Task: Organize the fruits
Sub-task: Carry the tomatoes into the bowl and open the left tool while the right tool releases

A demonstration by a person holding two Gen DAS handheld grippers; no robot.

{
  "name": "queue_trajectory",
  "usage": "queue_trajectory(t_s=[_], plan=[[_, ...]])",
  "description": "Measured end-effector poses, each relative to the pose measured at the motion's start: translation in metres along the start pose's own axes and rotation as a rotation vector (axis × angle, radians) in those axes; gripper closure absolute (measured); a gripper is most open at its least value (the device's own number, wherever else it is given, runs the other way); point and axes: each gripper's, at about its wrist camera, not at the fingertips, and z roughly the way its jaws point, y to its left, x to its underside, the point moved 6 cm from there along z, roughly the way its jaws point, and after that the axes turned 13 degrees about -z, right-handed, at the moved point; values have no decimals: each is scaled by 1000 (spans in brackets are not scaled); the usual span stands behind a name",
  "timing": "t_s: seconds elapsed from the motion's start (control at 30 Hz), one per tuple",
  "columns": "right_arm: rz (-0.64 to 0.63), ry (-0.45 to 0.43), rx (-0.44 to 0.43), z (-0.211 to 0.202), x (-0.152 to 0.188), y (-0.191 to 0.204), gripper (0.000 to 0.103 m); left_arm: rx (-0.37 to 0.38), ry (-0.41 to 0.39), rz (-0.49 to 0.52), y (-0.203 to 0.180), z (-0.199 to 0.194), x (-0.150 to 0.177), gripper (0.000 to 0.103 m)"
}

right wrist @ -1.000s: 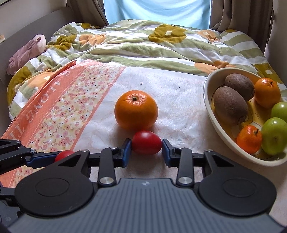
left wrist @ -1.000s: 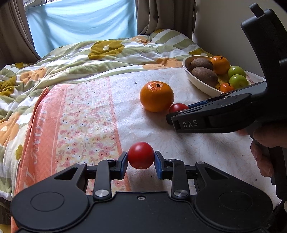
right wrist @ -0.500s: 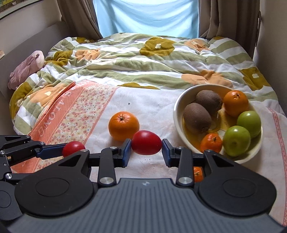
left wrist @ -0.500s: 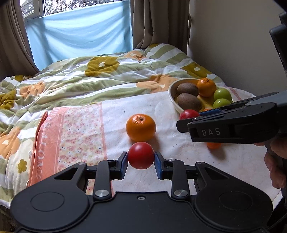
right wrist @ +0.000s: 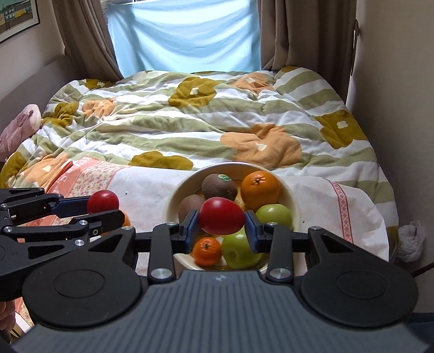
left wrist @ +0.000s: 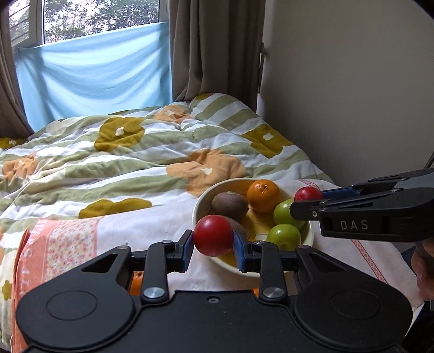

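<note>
Floral quilt [right wrist: 206, 122] on bed, brown curtains [left wrist: 214, 49], daylit window [left wrist: 100, 16].

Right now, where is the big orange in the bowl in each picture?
Left wrist view: the orange sits at the bowl's far side, right of centre, beside a kiwi.
Right wrist view: the orange is at the far right of the bowl, just above centre.
Shared landmark: the blue cloth over the window.
</note>
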Motion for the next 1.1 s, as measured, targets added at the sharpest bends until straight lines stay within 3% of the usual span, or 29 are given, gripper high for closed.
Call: queue_trajectory(t_s=[0.3,0.6,0.67,0.73,0.77,1.1], plan=[[28,23,-22,26,11,-53,52,5,57,67,-44,70,-2,68],[25,48,-58,44,21,-82,51,-46,107,113,-59,115,9,68],[20,45,-67,46,21,-85,52,-54,102,111,-60,117,9,58],[19,45,-71,46,21,-87,52,-64,90,108,-62,116,8,11],[19,44,-73,46,21,-87,52,-63,71,103,-62,113,7,4],[3,24,-81,40,13,-81,52,-54,51,84,-53,79,9,3]])
